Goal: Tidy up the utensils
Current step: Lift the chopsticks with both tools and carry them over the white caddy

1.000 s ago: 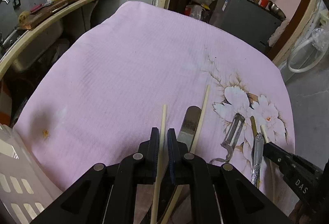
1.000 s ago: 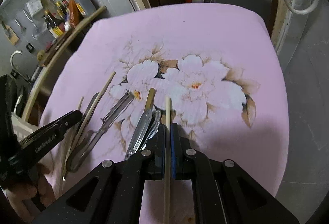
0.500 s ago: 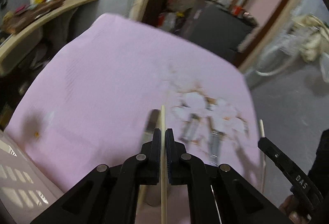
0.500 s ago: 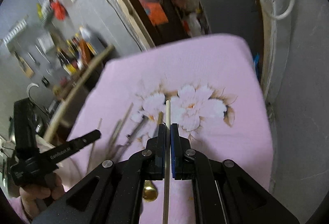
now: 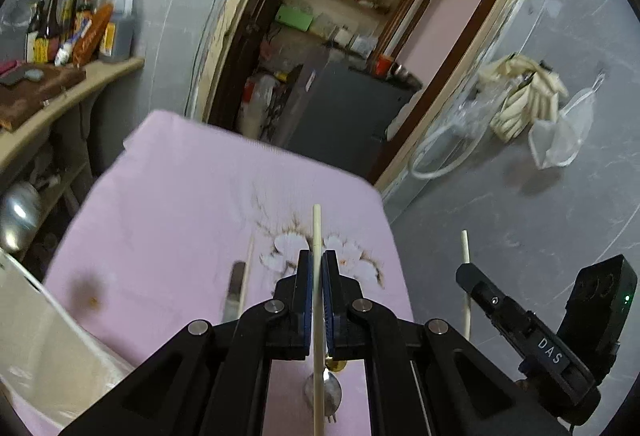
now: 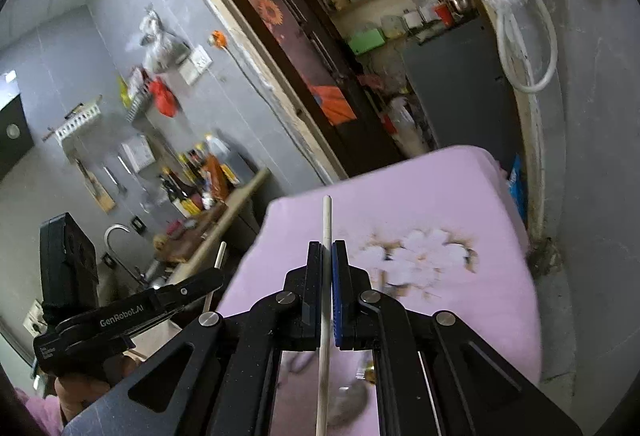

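A: Your left gripper (image 5: pixel 318 268) is clamped on a chopstick (image 5: pixel 317 236), well above the pink cloth (image 5: pixel 180 195). Its lower end runs out of frame.

B: And your right gripper (image 6: pixel 327 260) pinches its own chopstick (image 6: pixel 326 220), tip over the cloth's far edge.

A: A knife (image 5: pixel 236 292) and a loose stick (image 5: pixel 249 260) lie on the cloth, blurred. A spoon (image 5: pixel 324 392) sits half hidden behind your left jaws.

B: The flower print (image 6: pixel 420 256) is smeared; any utensils there, I can't make out.

three chopsticks (image 5: pixel 317 236), one knife (image 5: pixel 235 290), one spoon (image 5: pixel 329 394)
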